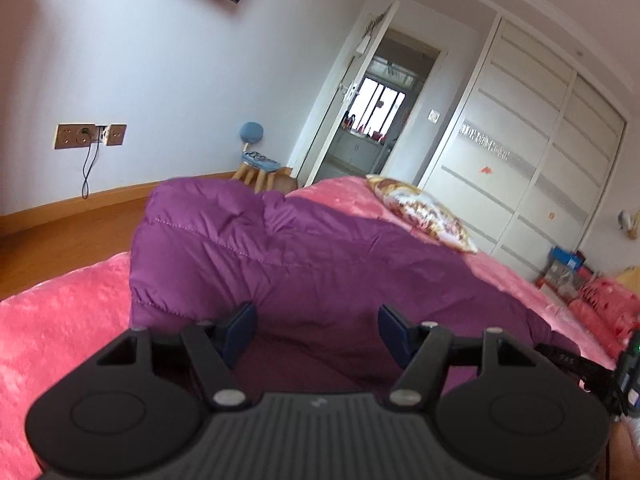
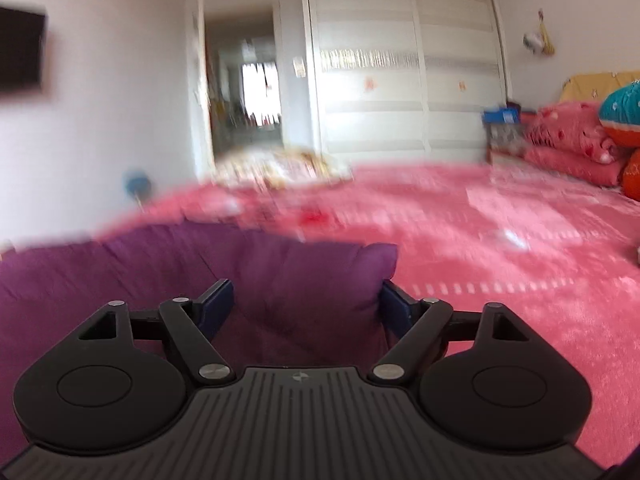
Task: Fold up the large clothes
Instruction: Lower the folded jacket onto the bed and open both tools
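Observation:
A purple quilted jacket [image 1: 280, 248] lies in a folded bundle on the pink bedspread [image 1: 60, 320]. My left gripper [image 1: 318, 326] is open, its blue pads spread wide just over the jacket's near edge. In the right wrist view the jacket [image 2: 120, 272] fills the lower left, and its right end rises as a puffy fold [image 2: 340, 280] between my fingers. My right gripper [image 2: 306, 304] is open around that fold, with the right pad [image 2: 394, 304] close against the cloth. The right wrist view is blurred.
A patterned cushion [image 1: 428, 212] lies on the bed beyond the jacket. Pink pillows [image 2: 568, 140] and a teal and orange cushion [image 2: 624, 112] sit at the bed's far right. A small stool [image 1: 256, 164] stands on the wooden floor [image 1: 60, 232]. White wardrobe doors [image 1: 520, 160] line the far wall.

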Action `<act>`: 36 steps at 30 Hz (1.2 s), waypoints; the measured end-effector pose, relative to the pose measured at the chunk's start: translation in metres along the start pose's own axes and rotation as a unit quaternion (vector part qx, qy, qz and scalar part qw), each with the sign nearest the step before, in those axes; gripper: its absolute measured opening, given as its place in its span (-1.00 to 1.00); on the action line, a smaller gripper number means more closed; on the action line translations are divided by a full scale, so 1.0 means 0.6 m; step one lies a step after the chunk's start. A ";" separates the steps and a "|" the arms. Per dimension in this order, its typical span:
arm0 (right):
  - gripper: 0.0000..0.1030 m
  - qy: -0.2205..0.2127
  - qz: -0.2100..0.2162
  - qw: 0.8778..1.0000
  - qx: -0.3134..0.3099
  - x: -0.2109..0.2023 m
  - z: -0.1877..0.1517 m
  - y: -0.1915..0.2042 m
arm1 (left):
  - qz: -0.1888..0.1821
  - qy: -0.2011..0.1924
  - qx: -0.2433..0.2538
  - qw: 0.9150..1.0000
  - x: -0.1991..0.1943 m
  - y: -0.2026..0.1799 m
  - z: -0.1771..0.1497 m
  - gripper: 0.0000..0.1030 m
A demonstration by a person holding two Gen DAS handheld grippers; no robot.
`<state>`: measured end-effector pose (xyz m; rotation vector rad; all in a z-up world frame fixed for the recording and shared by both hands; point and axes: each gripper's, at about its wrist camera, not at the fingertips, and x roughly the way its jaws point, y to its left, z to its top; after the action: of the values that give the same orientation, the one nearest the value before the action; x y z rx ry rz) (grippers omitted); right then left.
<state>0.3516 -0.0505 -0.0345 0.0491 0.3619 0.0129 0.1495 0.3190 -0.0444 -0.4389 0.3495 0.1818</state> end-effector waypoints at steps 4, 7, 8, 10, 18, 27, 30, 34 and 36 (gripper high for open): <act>1.00 0.053 -0.015 0.998 0.001 0.034 -0.023 -0.019 | 0.010 0.009 0.017 1.000 0.007 -0.010 0.000 0.24; 1.00 0.056 -0.016 0.998 0.010 0.031 -0.025 -0.024 | 0.009 0.011 0.014 1.000 0.012 -0.001 -0.009 0.18; 1.00 0.059 -0.013 0.998 0.012 0.041 -0.021 -0.025 | 0.008 0.011 0.011 1.000 0.013 0.000 -0.007 0.17; 1.00 0.071 0.003 0.997 0.041 0.049 -0.025 -0.042 | 0.010 0.009 0.008 1.000 0.011 -0.001 -0.005 0.17; 1.00 0.083 0.036 0.974 0.206 -0.007 -0.012 -0.143 | 0.026 -0.028 -0.003 0.999 -0.033 -0.016 0.023 0.25; 1.00 0.061 -0.014 0.981 0.184 -0.200 -0.012 -0.214 | 0.030 -0.047 0.053 0.997 -0.136 -0.108 0.021 0.75; 1.00 0.061 -0.009 0.983 0.172 -0.268 -0.013 -0.226 | 0.028 -0.030 0.097 0.994 -0.175 -0.149 0.003 0.82; 1.00 0.061 0.004 0.987 0.151 -0.328 -0.012 -0.225 | 0.029 -0.013 0.127 0.991 -0.236 -0.190 -0.026 0.92; 1.00 0.057 0.009 0.990 0.133 -0.364 -0.017 -0.220 | 0.023 -0.003 0.132 0.991 -0.265 -0.205 -0.035 0.93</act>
<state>0.1445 -0.1864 0.0264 0.3157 0.4751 -0.0146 0.0264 0.1844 0.0434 -0.1695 0.3716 0.1783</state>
